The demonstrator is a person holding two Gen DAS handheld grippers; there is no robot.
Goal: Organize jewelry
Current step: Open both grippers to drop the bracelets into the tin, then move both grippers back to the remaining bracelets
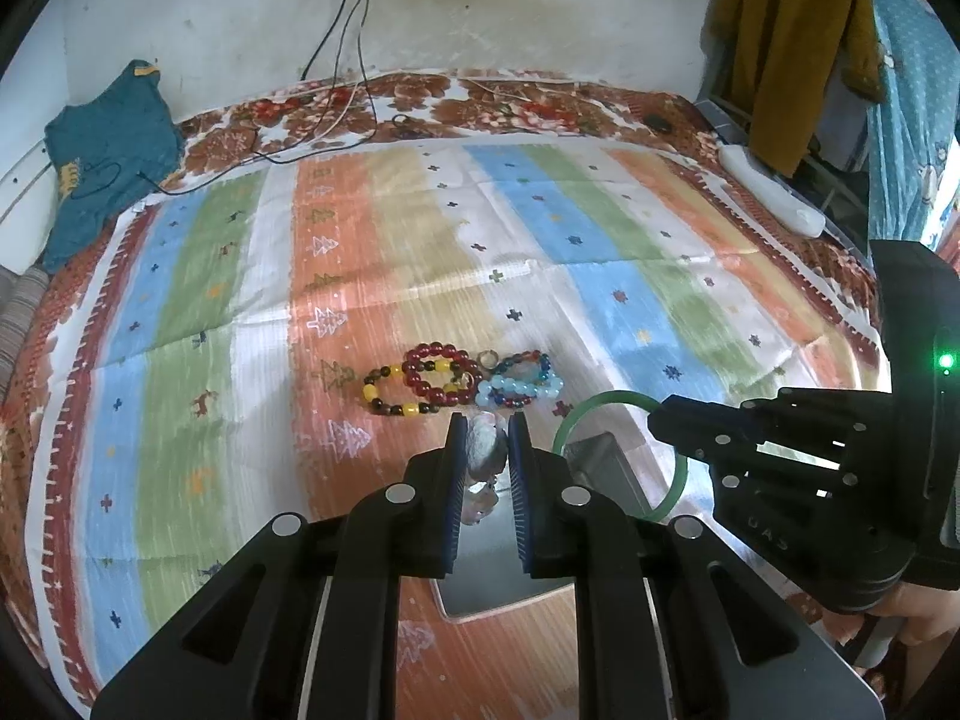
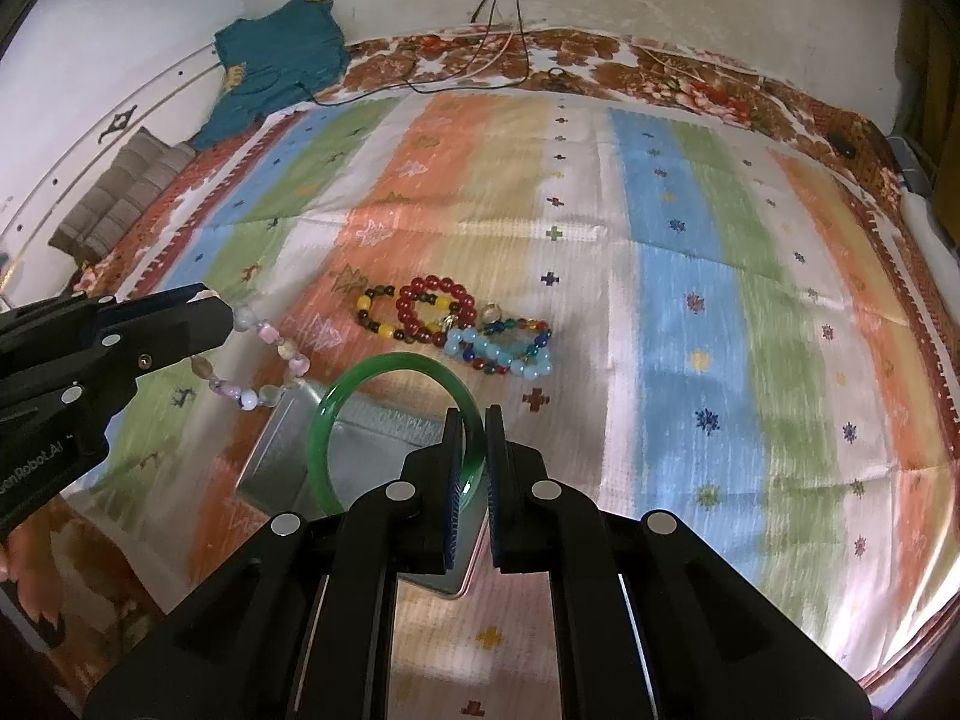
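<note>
My left gripper (image 1: pixel 485 432) is shut on a pale pink-and-white bead bracelet (image 1: pixel 483 450), which hangs from it in the right wrist view (image 2: pixel 264 360) above the striped cloth. My right gripper (image 2: pixel 474 420) is shut on a green bangle (image 2: pixel 336 396), held over a shiny metal box (image 2: pixel 288 450). The bangle (image 1: pixel 576 414) and the box (image 1: pixel 594 462) also show in the left wrist view. On the cloth lie a red bead bracelet (image 2: pixel 435 309), a yellow-and-dark bead bracelet (image 2: pixel 372 315) and blue bead bracelets (image 2: pixel 510 351).
A striped cloth (image 2: pixel 690 276) covers a bed with a floral sheet (image 2: pixel 720 90). A teal garment (image 2: pixel 282 48) and cables (image 2: pixel 480 60) lie at the far side by the wall. A white power strip (image 1: pixel 774 192) lies at the right edge.
</note>
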